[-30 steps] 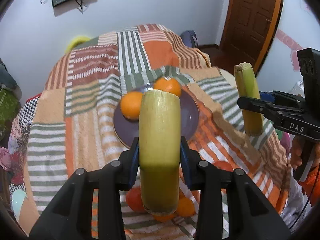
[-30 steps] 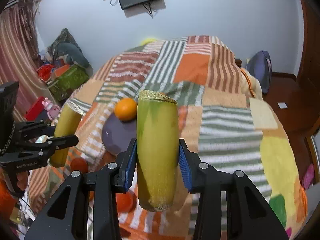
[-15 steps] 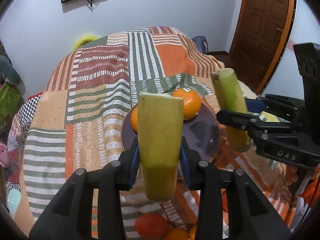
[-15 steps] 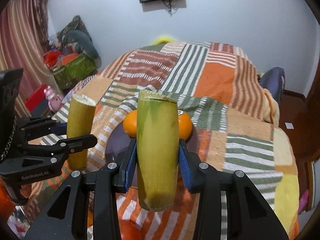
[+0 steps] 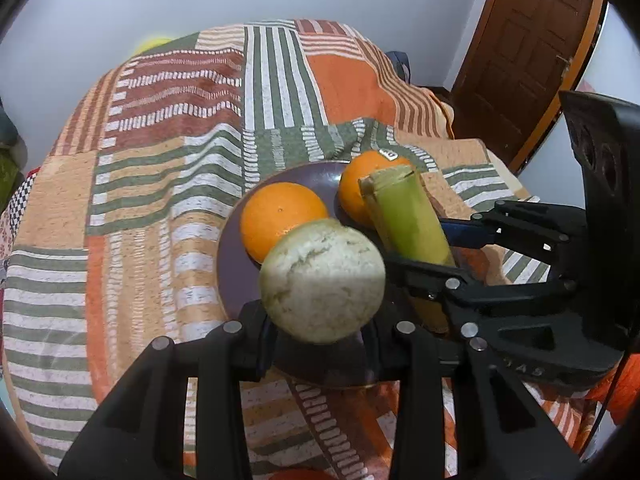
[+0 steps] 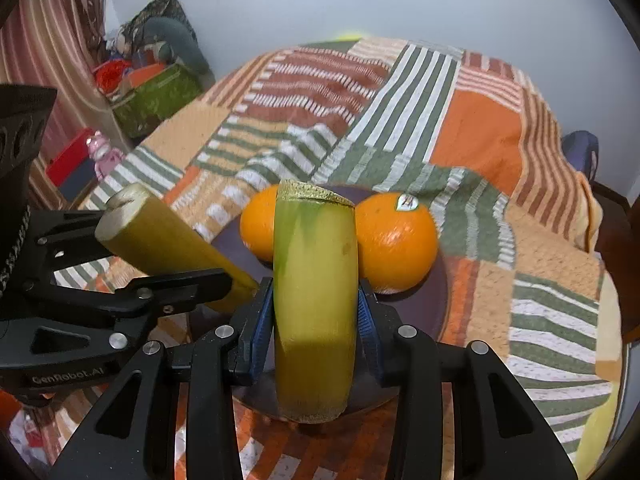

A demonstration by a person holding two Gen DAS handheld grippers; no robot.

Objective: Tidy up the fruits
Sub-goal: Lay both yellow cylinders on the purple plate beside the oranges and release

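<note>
A dark purple plate point(image 5: 234, 264) point(image 6: 436, 304) on the striped blanket holds two oranges point(image 5: 280, 216) point(image 5: 356, 192) point(image 6: 396, 240). My left gripper point(image 5: 320, 320) is shut on a yellow-green sugarcane piece point(image 5: 322, 280), tilted so its pale cut end faces the camera, over the plate's near side; it also shows in the right wrist view point(image 6: 160, 240). My right gripper point(image 6: 316, 320) is shut on a second sugarcane piece point(image 6: 316, 300), held upright over the plate in front of the oranges; it also shows in the left wrist view point(image 5: 408, 220).
A striped patchwork blanket point(image 5: 160, 160) covers the bed. A brown door point(image 5: 520, 60) stands at the right. A green box and clutter point(image 6: 156, 96) lie on the floor at the left. An orange fruit point(image 5: 296, 474) peeks in at the near edge.
Both grippers have moved in over the plate and lower. The left cane piece has tipped from upright toward the camera. The two grippers are now close together.
</note>
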